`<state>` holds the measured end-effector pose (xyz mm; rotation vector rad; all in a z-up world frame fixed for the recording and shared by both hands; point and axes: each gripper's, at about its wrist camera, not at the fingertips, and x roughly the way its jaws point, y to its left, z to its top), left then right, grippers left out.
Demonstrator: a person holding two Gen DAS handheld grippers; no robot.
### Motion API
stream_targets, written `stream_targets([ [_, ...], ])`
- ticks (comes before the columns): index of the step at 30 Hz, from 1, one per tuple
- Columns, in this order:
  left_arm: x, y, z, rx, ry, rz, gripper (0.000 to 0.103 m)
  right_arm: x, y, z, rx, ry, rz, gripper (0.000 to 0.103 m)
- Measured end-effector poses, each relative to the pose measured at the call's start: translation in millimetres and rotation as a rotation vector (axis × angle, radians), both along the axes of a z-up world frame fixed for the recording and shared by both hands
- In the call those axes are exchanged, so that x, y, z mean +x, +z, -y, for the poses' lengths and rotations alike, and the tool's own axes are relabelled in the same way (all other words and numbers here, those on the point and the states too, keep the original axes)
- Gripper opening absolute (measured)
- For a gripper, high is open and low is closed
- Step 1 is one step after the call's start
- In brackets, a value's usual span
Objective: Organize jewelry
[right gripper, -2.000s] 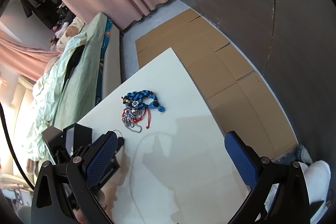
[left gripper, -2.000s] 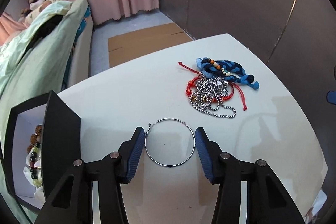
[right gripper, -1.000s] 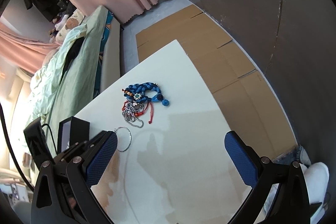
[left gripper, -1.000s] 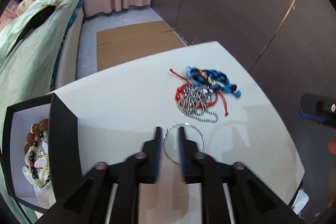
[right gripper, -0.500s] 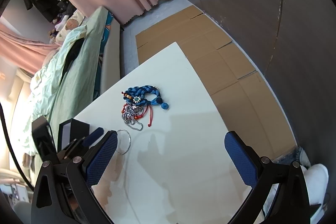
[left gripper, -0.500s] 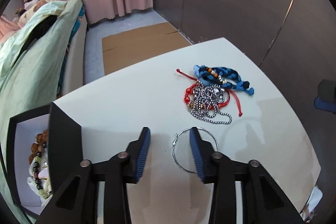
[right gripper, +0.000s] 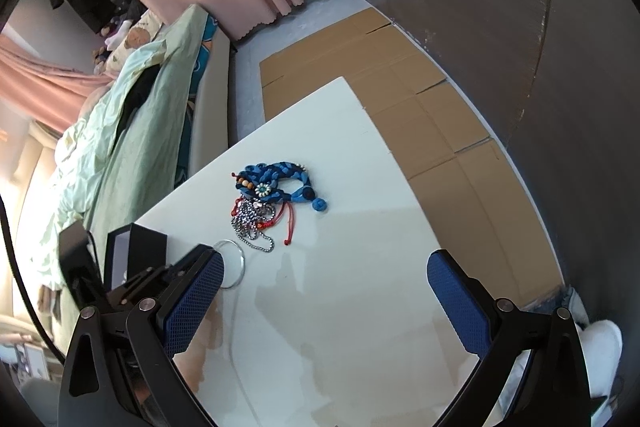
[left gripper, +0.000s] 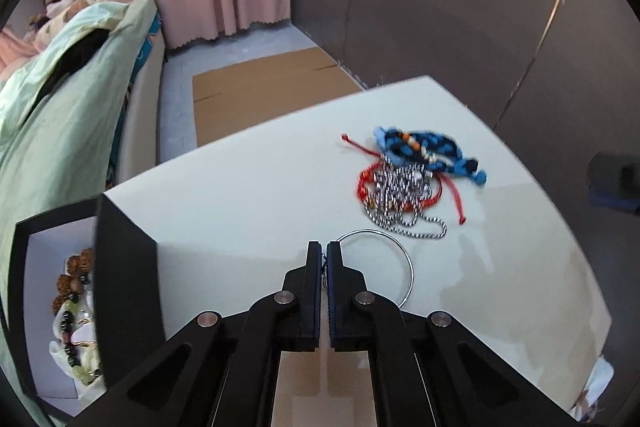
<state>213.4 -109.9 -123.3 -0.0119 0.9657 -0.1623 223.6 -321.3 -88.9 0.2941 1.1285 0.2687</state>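
The left gripper [left gripper: 324, 247] reaches low over the white table [left gripper: 248, 195], its jaws pinched together on the clasp side of the thin silver hoop bangle [left gripper: 404, 259] — the ring lies flat, spreading right of the fingers, nearer the table's left edge. The right gripper [right gripper: 320, 267] hovers above the table's near side — jaws spread wide, holding nothing.

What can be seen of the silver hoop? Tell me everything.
The silver hoop is a thin, shiny wire ring, apparently metal, lying flat on the white table just below the chain pile. The left gripper is shut on its left edge, near a small clasp. Its right arc is free.
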Motion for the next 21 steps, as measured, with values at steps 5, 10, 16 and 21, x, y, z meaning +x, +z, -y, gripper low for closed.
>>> stream_targets([
  [5, -9, 22, -11, -0.035, 0.026, 0.049, 0.002, 4, -6, -16, 0.034, 0.040, -0.009, 0.078],
  [10, -16, 39, -27, -0.059, 0.062, 0.083, 0.002, 13, -16, -31, 0.105, 0.059, -0.034, 0.064],
  [16, -23, 56, -48, -0.086, 0.107, 0.120, 0.002, 26, -23, -38, 0.192, 0.019, -0.038, 0.048],
  [21, -28, 66, -66, -0.106, 0.141, 0.142, 0.002, 37, -23, -37, 0.168, -0.053, -0.005, 0.047],
])
